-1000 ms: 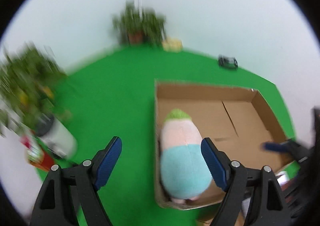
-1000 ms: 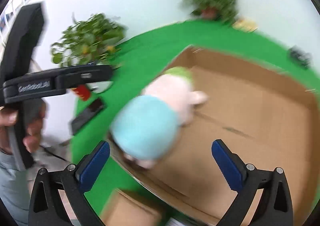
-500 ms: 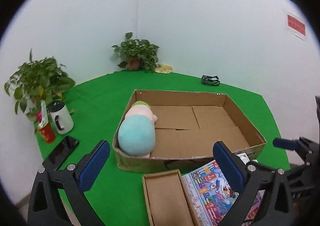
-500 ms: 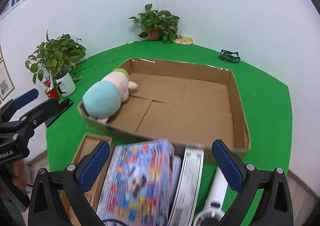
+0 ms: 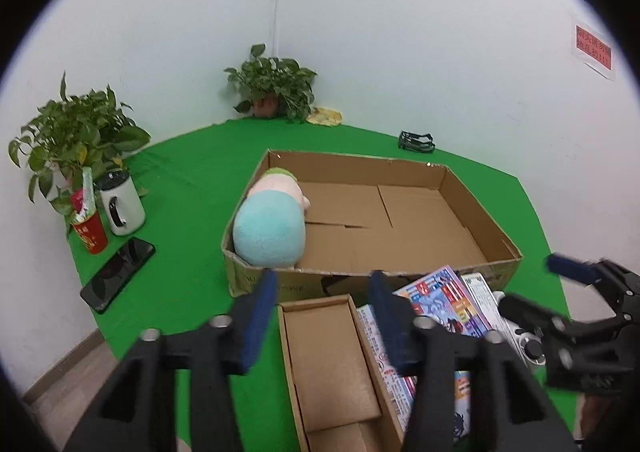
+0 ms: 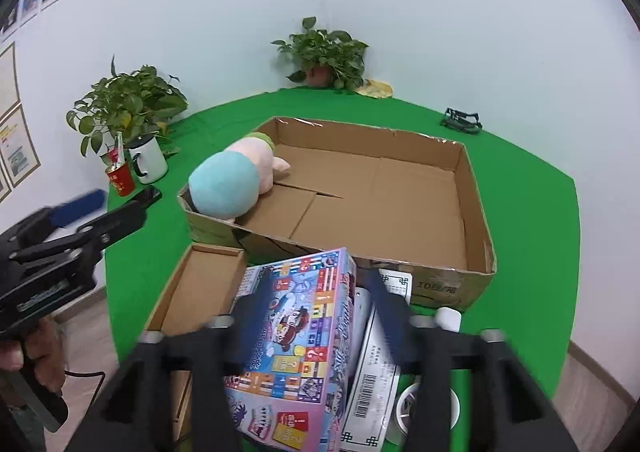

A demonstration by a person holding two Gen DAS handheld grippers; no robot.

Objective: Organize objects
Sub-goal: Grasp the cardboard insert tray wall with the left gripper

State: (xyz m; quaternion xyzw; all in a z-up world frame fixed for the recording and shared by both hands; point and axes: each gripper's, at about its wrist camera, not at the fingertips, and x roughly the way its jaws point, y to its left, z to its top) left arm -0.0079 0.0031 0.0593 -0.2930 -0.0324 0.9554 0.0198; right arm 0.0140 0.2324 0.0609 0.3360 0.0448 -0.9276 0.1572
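A: Where is the plush toy lying?
B: It is lying inside the big cardboard box, pressed into the box's near-left corner; the rest of the box floor is showing bare.
A: And the left gripper?
B: It is hovering just in front of the box, above a small open carton; its jaws have just been closing and are standing narrow, with nothing between them.
A: The right gripper?
B: It is hanging in front of the box too, over a colourful game box and a white package; its jaws have just been closing as well, gripping nothing.
A: Anything beside the box?
B: A white mug, a red cup and a phone are sitting to its left.
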